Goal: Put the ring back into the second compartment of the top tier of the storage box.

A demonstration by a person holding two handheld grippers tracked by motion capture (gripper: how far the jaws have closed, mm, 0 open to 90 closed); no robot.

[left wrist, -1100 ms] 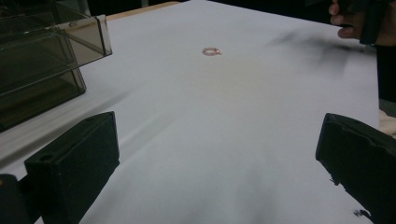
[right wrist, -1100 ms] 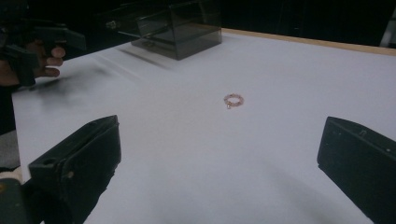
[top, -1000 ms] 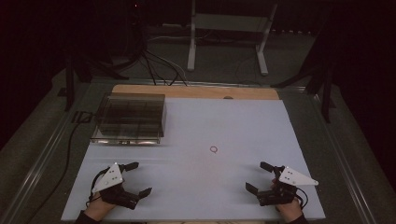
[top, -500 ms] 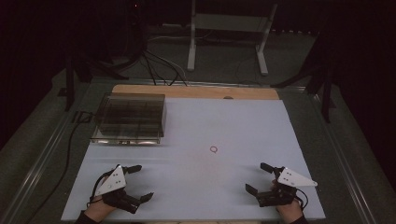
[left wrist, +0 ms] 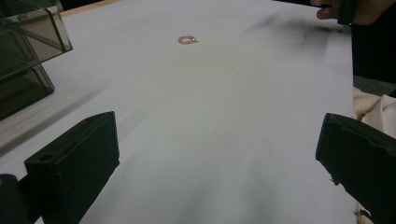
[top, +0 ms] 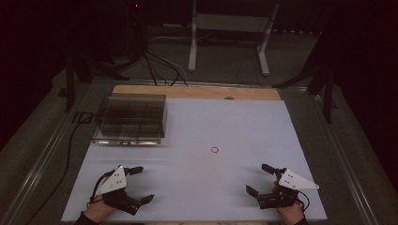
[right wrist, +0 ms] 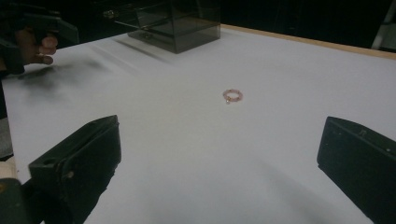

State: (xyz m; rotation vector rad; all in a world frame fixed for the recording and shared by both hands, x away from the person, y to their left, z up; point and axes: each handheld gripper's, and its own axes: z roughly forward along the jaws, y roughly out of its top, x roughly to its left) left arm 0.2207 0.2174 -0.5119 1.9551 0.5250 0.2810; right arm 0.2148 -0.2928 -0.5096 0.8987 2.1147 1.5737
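A small pinkish ring (top: pixel 215 150) lies alone near the middle of the white table top (top: pixel 225 122). My left gripper (top: pixel 144 183) rests near the front left edge, open, with nothing between its jaws. My right gripper (top: pixel 256 178) sits near the front right edge, open and empty too. In the left gripper view the ring (left wrist: pixel 188 40) lies far ahead of the wide-apart jaws of the left gripper (left wrist: pixel 219 154). From the right gripper (right wrist: pixel 219 154) the ring (right wrist: pixel 232 95) is ahead, slightly right of centre.
A clear smoky plastic box (top: pixel 130 118) with compartments stands at the back left of the table; its corner (left wrist: pixel 28 51) shows at the left gripper view's upper left. A wooden strip (top: pixel 197 92) runs along the far edge. Stand legs and cables lie beyond.
My left gripper has shifted slightly to the right near the front edge. The right gripper and the ring have stayed put.
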